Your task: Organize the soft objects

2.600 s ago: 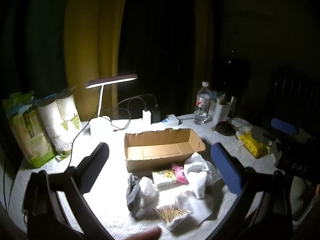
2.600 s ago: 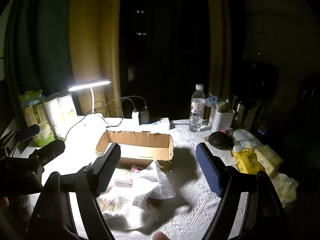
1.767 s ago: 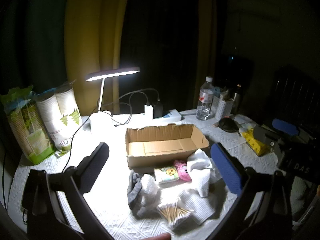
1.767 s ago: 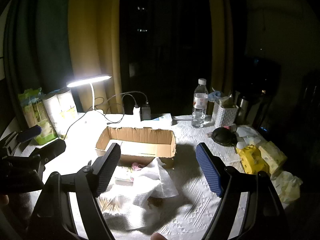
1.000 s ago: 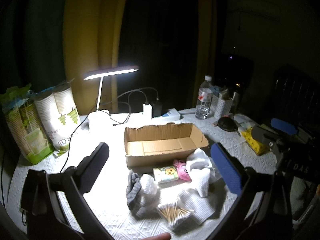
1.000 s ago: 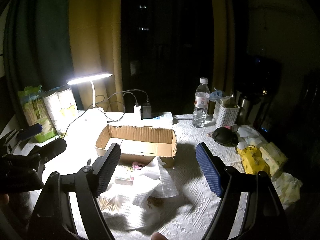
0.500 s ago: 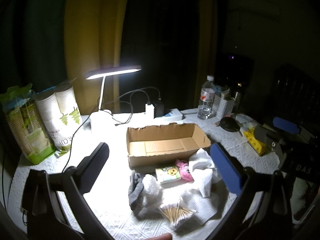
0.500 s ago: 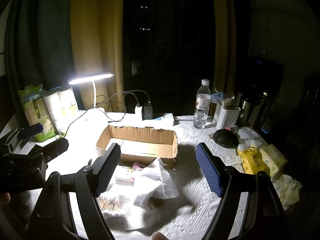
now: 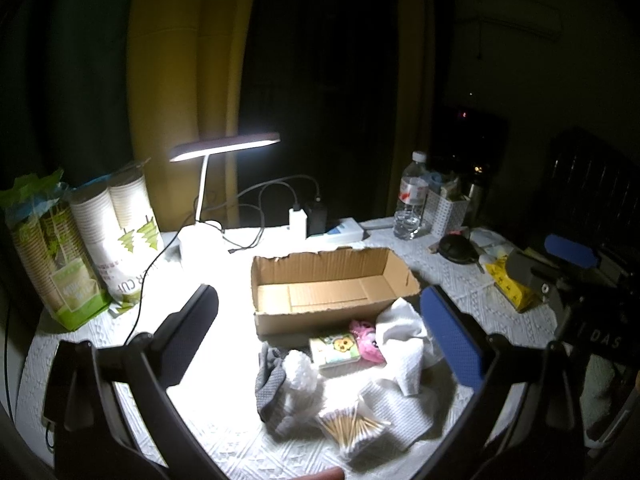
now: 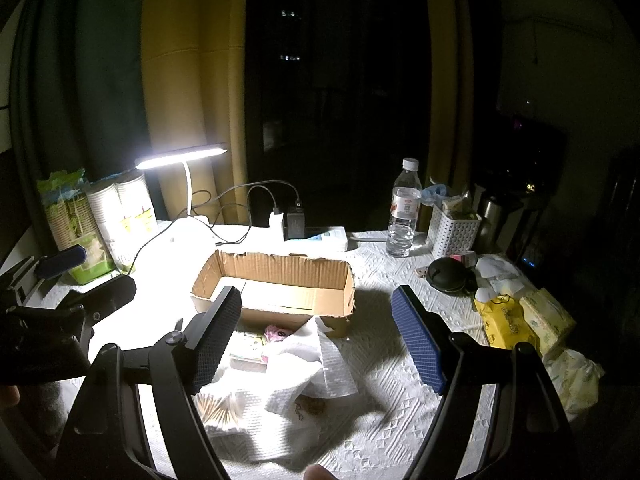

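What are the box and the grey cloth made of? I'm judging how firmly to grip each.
Box: corrugated cardboard, matte brown; the torn top edge shows fluting in the right wrist view. Grey cloth: apparently a knit or waffle-textured fabric, limp and crumpled; the exact fibre cannot be told in this light.
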Demonstrator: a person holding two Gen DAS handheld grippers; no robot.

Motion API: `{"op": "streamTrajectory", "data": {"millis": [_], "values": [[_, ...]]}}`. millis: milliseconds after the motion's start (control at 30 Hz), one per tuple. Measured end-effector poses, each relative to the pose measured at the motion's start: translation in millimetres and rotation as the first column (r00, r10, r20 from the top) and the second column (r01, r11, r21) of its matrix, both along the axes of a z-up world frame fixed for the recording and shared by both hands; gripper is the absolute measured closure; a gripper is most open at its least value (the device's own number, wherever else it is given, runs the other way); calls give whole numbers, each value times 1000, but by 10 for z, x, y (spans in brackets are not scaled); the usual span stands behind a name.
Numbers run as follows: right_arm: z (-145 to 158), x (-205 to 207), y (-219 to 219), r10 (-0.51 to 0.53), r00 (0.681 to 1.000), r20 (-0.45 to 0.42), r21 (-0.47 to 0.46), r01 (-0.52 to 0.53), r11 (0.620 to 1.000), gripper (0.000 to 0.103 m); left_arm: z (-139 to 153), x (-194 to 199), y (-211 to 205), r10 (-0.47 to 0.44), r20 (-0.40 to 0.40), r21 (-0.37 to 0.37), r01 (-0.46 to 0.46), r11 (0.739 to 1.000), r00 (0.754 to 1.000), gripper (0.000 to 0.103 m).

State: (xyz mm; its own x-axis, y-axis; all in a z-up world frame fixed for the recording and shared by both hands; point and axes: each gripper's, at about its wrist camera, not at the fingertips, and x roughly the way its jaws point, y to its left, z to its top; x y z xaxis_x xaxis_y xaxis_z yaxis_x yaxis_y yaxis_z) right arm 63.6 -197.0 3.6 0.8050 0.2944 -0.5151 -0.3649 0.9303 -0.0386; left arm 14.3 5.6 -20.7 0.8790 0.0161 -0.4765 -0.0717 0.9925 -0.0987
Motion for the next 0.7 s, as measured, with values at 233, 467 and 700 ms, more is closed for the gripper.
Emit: {"op": "streamTrajectory", "data": {"millis": [233,467,700], "values": [[-6,12,2,0,1000,-1,-1,0,1000,22,9,12,-1,-1,-2,0,1,1000,1000,1],[-23,27,-1,1,1000,-8,-5,-1,1000,22,4,42,-14,-3,-13,2,3,1000,1000,1],[-170,166,-25,2,999,-43,-21,-2,1000,22,-121,219,71,-8,-57,-10,7,1000,998,1]]}}
